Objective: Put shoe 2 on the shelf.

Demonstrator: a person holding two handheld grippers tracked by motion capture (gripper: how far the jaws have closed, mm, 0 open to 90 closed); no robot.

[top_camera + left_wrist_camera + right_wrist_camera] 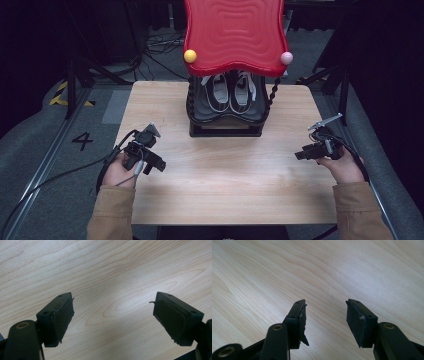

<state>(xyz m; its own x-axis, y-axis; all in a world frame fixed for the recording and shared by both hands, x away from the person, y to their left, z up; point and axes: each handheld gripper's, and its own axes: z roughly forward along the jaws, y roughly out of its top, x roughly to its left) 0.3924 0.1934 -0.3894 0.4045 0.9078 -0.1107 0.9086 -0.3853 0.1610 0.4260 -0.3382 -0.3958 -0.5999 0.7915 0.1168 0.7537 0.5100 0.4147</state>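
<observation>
A small rack with a wavy red top (pixel 234 32) stands at the far middle of the wooden table (pixel 220 170). On its lower black shelf (pixel 225 117) sits a pair of grey and white shoes (pixel 230 90). My left gripper (pixel 159 164) rests low over the table's left side, in the person's left hand, jaws wide open over bare wood (pixel 112 307). My right gripper (pixel 299 155) hovers near the right edge, pointing left, its jaws open with nothing between them (pixel 325 312).
A yellow ball (pixel 190 56) and a pink ball (pixel 286 58) cap the rack's twisted black posts. Cables trail from both grippers off the table's sides. Dark stands and floor cables lie behind the table.
</observation>
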